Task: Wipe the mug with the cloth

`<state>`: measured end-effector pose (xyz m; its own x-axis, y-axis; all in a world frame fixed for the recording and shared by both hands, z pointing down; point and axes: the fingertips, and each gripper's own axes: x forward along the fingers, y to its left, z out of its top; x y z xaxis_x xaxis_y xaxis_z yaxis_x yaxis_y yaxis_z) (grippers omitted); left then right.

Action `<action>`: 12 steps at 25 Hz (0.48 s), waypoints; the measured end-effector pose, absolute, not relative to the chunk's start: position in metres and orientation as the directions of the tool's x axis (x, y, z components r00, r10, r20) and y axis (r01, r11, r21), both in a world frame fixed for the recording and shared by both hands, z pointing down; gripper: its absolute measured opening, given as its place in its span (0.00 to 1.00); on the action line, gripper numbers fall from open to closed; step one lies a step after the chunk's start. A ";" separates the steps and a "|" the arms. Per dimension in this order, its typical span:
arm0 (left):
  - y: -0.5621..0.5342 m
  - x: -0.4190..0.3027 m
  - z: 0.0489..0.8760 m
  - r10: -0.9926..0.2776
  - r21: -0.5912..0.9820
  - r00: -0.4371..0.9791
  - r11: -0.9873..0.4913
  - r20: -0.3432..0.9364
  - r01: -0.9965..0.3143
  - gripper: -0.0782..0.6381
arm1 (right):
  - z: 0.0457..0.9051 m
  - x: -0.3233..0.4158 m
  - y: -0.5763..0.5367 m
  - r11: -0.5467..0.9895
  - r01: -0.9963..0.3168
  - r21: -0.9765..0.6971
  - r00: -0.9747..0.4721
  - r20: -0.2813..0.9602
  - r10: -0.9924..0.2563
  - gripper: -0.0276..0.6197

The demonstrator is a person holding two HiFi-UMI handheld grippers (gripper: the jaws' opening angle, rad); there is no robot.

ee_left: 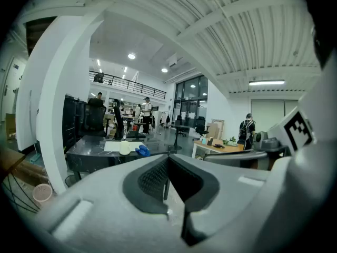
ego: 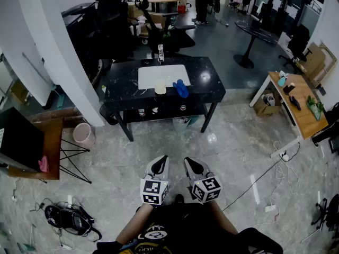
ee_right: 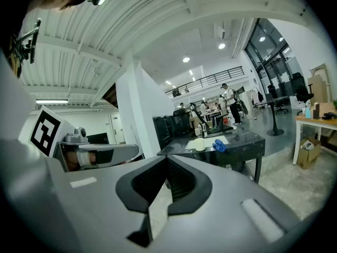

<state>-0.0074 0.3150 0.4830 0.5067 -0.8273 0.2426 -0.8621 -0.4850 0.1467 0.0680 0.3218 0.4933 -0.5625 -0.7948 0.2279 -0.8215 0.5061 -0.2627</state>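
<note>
A cream mug and a blue cloth lie side by side at the front edge of a white mat on a black table, far ahead of me. My left gripper and right gripper are held low over the floor, well short of the table, both shut and empty. In the left gripper view the mug and cloth show small beyond the closed jaws of that gripper. The right gripper view shows the mug and cloth past its own gripper.
A small bottle stands at the table's back edge. A pink bin and a white pillar are to the table's left. A wooden desk stands at the right. Cables trail across the marble floor.
</note>
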 end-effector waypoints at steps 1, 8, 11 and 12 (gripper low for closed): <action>0.314 -0.007 0.483 -0.826 0.149 0.508 -0.486 0.243 -0.861 0.11 | 0.493 0.067 0.321 0.511 -0.819 -0.260 -0.566 0.227 -0.792 0.05; 0.311 -0.009 0.481 -0.825 0.158 0.512 -0.488 0.239 -0.859 0.11 | 0.487 0.058 0.320 0.545 -0.800 -0.253 -0.595 0.210 -0.776 0.05; 0.312 -0.008 0.480 -0.822 0.162 0.516 -0.490 0.239 -0.856 0.11 | 0.484 0.056 0.322 0.558 -0.788 -0.261 -0.609 0.194 -0.769 0.05; 0.312 -0.007 0.481 -0.822 0.161 0.516 -0.491 0.238 -0.856 0.11 | 0.483 0.057 0.321 0.559 -0.788 -0.260 -0.609 0.191 -0.770 0.05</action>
